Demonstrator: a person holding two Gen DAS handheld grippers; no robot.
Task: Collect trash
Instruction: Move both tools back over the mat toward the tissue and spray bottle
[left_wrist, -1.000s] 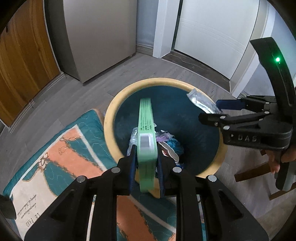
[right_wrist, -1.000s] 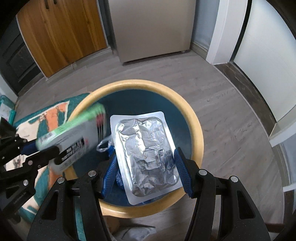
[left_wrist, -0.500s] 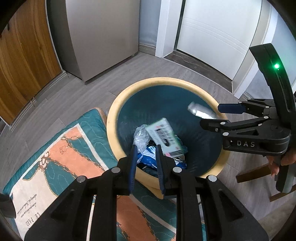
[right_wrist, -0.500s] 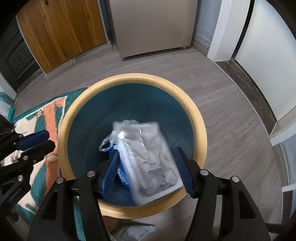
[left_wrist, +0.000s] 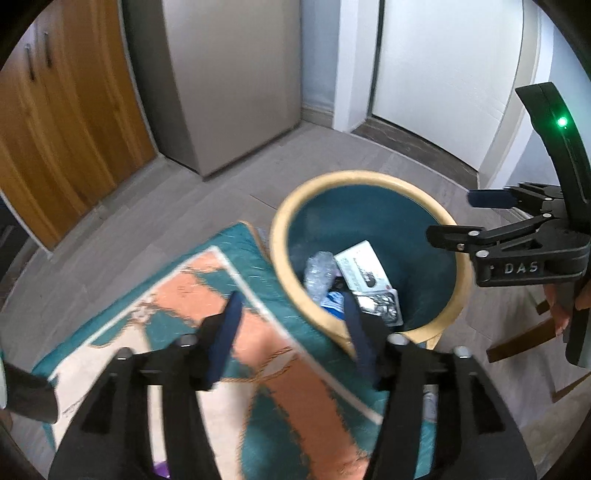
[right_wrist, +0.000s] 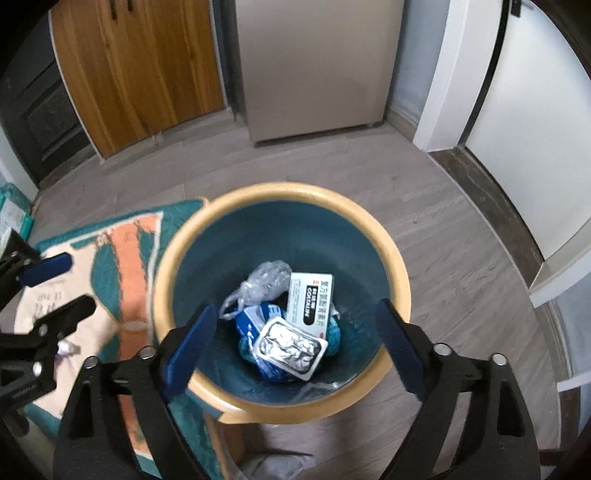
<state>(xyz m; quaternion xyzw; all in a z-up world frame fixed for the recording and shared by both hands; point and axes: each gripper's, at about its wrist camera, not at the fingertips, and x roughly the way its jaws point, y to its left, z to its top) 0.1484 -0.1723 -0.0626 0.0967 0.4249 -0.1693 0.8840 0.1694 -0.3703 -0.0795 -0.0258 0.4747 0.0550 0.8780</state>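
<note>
1. Left gripper (left_wrist: 291, 328): the fingers have just been opening and now stand spread with nothing between them. A second ago they pinched a green-edged box. That box (right_wrist: 310, 301) now lies label-up inside the bin (right_wrist: 400, 280), so this release is judged complete.
2. The left gripper now hangs over the rug (left_wrist: 177, 295), to the left of the bin rather than above its mouth as before.
3. Bin contents, left to right in the right wrist view: a crumpled clear plastic bag (right_wrist: 264, 282), a blue packet (right_wrist: 251, 319), the foil blister pack (right_wrist: 290, 341) on top, and the box touching it at the upper right.
4. Right gripper (right_wrist: 291, 339): the fingers have just been opening and are spread wide over the bin, empty. The foil blister pack they held a second ago has dropped in.
5. Task meaning: both items are deposited, and both grippers are free for the next pickup. A pale scrap lies on the floor at the foot of the bin; what it is cannot be told.
6. Surface and room: grey wood-look floor (right_wrist: 443, 221), the teal-and-orange rug touching the bin's left side, wooden cabinet doors (right_wrist: 140, 66), a steel-coloured appliance (right_wrist: 314, 66), and a white door (left_wrist: 443, 74) at right.
</note>
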